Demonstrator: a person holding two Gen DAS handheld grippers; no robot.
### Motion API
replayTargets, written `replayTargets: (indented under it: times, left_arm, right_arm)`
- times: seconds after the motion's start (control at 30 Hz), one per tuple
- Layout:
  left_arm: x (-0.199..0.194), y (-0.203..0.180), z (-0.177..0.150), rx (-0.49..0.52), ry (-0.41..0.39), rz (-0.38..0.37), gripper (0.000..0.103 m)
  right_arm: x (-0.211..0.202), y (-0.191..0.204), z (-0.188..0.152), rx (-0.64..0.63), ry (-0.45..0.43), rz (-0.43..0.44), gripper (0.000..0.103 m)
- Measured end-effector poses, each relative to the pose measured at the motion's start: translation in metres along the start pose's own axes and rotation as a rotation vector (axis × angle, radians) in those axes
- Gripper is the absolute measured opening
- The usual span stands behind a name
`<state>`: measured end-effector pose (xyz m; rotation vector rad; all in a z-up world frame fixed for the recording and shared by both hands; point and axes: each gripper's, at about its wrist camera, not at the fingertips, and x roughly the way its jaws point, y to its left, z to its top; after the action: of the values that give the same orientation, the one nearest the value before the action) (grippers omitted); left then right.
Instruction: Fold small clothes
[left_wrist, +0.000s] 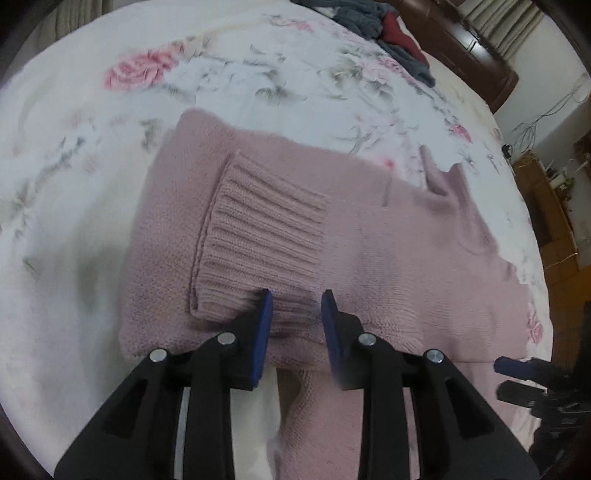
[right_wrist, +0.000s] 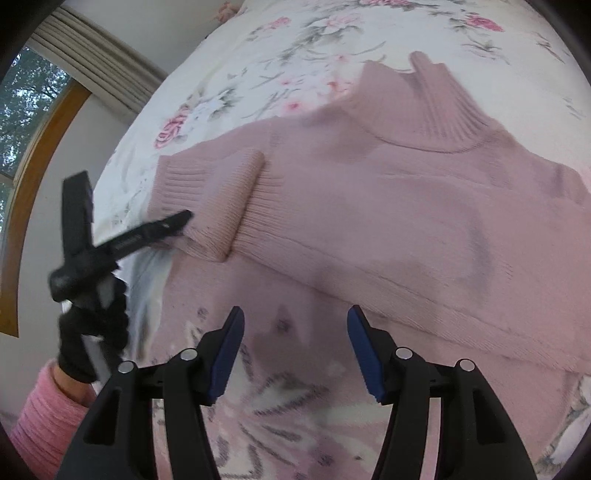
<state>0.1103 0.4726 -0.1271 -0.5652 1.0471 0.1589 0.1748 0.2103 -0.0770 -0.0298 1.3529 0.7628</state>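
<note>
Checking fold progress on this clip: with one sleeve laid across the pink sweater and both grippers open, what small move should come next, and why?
Probably close the left gripper on the sweater hem under the cuff: its open fingers straddle that near edge. The right gripper is open too, holding nothing.

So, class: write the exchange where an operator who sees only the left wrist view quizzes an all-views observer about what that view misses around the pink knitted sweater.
Operator: What holds my left claw?
Observer: A black-gloved hand, with a pink ribbed sleeve behind it.
Operator: What else is outside my view?
Observer: An arched wooden-framed window, with green trees showing through it.
</note>
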Motion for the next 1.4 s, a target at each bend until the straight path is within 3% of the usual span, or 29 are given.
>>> replayTargets:
  times: [0.17,0.27,0.37,0.5,0.57,0.6,0.63,0.7,0.83,1.13,1.23,1.4]
  left_arm:
    - [-0.01,0.01,0.0,-0.051,-0.013,-0.056,0.027]
    - [-0.044,0.021,-0.001,-0.112,-0.103,-0.103,0.03]
    - [-0.074,0.029,0.0,-0.112,-0.185,-0.063,0.032]
    - [-0.091,0.034,-0.003,-0.097,-0.211,-0.028,0.032]
    - [-0.092,0.034,-0.001,-0.09,-0.197,-0.023,0.032]
    - [-0.092,0.034,-0.001,-0.089,-0.192,-0.019,0.032]
    - [-0.092,0.035,0.0,-0.087,-0.186,-0.014,0.032]
    - [-0.089,0.035,0.0,-0.087,-0.177,-0.012,0.034]
    - [-0.082,0.03,0.001,-0.087,-0.172,-0.013,0.035]
    - [-0.054,-0.019,-0.001,0.011,-0.133,0.008,0.036]
    - [-0.036,-0.033,-0.001,0.05,-0.109,0.059,0.036]
    - [-0.006,-0.044,-0.002,0.083,-0.058,0.133,0.036]
  right_arm:
    - [0.014,0.011,0.022,0.033,0.017,0.05,0.059]
    - [0.026,0.019,0.036,0.064,0.036,0.097,0.063]
    - [0.042,0.033,0.05,0.066,0.052,0.136,0.063]
    - [0.074,0.041,0.068,0.129,0.091,0.19,0.063]
    - [0.085,0.043,0.071,0.148,0.103,0.217,0.051]
    - [0.091,0.045,0.072,0.149,0.116,0.237,0.032]
    - [0.095,0.047,0.072,0.146,0.125,0.236,0.019]
    - [0.089,0.047,0.069,0.13,0.105,0.224,0.012]
    - [0.054,0.032,0.062,0.124,0.033,0.257,0.011]
    - [-0.019,-0.03,0.037,0.129,-0.08,0.193,0.011]
    - [-0.023,-0.048,0.03,0.129,-0.092,0.112,0.011]
    - [-0.006,-0.086,0.021,0.187,-0.051,0.066,0.011]
